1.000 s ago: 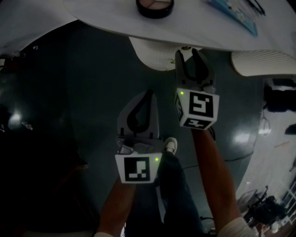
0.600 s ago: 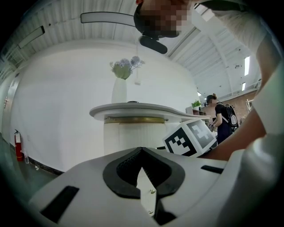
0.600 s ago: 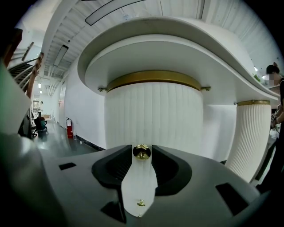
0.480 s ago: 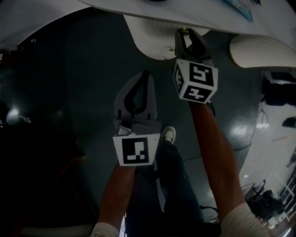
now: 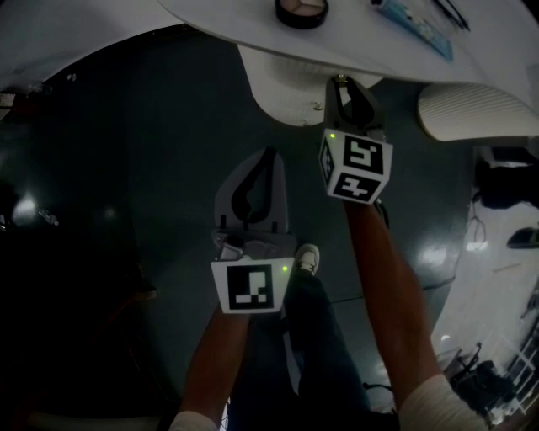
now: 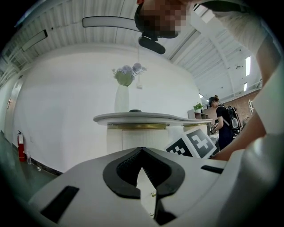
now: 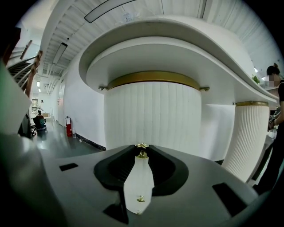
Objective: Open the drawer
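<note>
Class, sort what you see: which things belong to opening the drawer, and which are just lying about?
For the job: gold knob; fluted white drawer unit; right gripper, fingers just been closing with the knob between them.
Lying about: vase of flowers; round black-rimmed dish; blue flat item; fire extinguisher.

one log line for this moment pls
right claw: just been closing, tips pinching gold knob | left claw: shut, empty
</note>
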A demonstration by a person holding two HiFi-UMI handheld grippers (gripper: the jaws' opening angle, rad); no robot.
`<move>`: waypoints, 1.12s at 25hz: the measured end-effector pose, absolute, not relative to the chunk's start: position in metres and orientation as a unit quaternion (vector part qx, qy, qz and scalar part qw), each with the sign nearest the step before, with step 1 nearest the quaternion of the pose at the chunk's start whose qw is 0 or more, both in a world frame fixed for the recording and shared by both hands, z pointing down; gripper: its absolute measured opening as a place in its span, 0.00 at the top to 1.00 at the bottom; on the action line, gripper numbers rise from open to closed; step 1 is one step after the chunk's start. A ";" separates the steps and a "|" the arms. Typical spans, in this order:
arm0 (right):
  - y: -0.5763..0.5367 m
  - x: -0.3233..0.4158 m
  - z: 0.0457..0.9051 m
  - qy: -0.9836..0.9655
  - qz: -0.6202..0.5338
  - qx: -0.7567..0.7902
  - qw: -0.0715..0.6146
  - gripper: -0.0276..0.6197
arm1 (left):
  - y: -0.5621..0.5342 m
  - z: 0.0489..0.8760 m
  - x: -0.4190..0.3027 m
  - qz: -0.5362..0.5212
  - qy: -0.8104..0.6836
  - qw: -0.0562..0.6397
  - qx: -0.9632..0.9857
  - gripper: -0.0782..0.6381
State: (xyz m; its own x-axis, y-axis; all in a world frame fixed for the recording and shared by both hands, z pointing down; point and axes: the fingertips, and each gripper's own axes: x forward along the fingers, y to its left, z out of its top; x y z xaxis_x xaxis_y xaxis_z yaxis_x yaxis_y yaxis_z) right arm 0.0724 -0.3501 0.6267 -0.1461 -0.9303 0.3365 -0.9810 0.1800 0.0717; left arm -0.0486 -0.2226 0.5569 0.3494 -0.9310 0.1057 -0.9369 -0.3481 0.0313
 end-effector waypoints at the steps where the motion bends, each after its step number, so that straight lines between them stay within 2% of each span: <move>1: -0.345 0.072 0.627 -0.751 0.082 0.637 0.154 0.80 | -0.222 0.555 -0.049 0.033 -0.569 0.042 0.820 0.90; 23: -0.194 0.069 0.623 -0.762 0.083 0.625 0.149 0.80 | -0.184 0.542 -0.056 0.042 -0.584 0.041 0.810 0.90; 28: -0.137 0.070 0.627 -0.762 0.081 0.624 0.152 0.80 | -0.143 0.543 -0.056 0.034 -0.588 0.039 0.807 0.90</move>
